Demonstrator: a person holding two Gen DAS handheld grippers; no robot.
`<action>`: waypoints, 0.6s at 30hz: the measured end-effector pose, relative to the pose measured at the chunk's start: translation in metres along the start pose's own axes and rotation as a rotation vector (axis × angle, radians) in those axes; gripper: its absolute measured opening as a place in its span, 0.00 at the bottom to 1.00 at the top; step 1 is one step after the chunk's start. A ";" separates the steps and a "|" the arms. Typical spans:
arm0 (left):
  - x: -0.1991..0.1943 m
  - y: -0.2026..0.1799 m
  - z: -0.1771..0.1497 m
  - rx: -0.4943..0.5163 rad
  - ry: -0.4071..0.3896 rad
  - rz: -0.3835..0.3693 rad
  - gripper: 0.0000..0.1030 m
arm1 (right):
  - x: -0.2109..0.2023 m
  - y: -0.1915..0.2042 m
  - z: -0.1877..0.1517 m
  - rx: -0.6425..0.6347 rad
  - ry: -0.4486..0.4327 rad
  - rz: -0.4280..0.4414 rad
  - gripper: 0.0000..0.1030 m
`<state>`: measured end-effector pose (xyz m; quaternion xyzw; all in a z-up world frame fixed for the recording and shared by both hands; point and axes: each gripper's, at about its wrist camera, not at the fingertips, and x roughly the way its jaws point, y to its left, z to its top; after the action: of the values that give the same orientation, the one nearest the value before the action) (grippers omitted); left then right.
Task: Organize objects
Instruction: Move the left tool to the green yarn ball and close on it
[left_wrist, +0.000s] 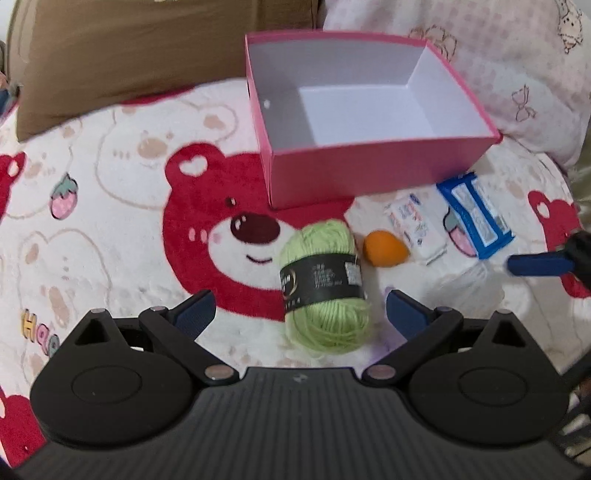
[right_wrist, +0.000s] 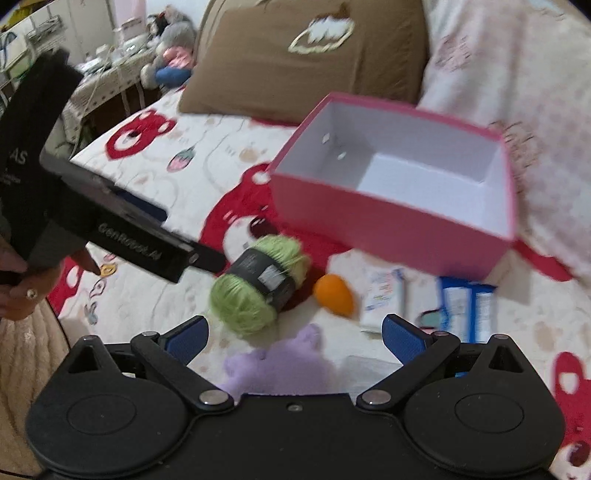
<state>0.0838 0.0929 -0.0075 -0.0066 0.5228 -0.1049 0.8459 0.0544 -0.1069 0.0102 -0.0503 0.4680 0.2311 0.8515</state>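
Observation:
An open pink box (left_wrist: 369, 166) with a white inside stands on the bed; it also shows in the right wrist view (right_wrist: 388, 221). In front of it lie a green yarn ball (left_wrist: 325, 284) (right_wrist: 258, 284), an orange egg-shaped sponge (left_wrist: 384, 247) (right_wrist: 334, 293), a white packet (left_wrist: 413, 225) (right_wrist: 384, 295) and a blue packet (left_wrist: 476, 214) (right_wrist: 465, 310). My left gripper (left_wrist: 299, 310) is open, its fingers either side of the yarn's near end. My right gripper (right_wrist: 293, 336) is open above a purple fluffy item (right_wrist: 277, 362). A right fingertip (left_wrist: 535, 264) shows at the left view's right edge.
A bear-print blanket (left_wrist: 110, 221) covers the bed. A brown pillow (right_wrist: 306, 55) and a pink-patterned pillow (left_wrist: 517, 74) lie behind the box. The left gripper's body (right_wrist: 110, 218) reaches in from the left. A cluttered table (right_wrist: 110, 70) stands beyond the bed.

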 end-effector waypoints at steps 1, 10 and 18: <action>0.004 0.004 -0.001 -0.001 0.013 -0.011 0.96 | 0.011 -0.001 -0.001 0.017 0.026 0.008 0.98; 0.036 0.036 -0.013 -0.129 0.035 -0.051 0.92 | 0.047 0.021 -0.005 0.059 0.031 0.081 0.96; 0.052 0.049 -0.021 -0.200 0.019 -0.153 0.90 | 0.075 0.047 -0.006 -0.004 -0.037 0.038 0.96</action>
<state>0.0963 0.1334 -0.0689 -0.1296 0.5366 -0.1167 0.8256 0.0626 -0.0411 -0.0486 -0.0388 0.4527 0.2488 0.8553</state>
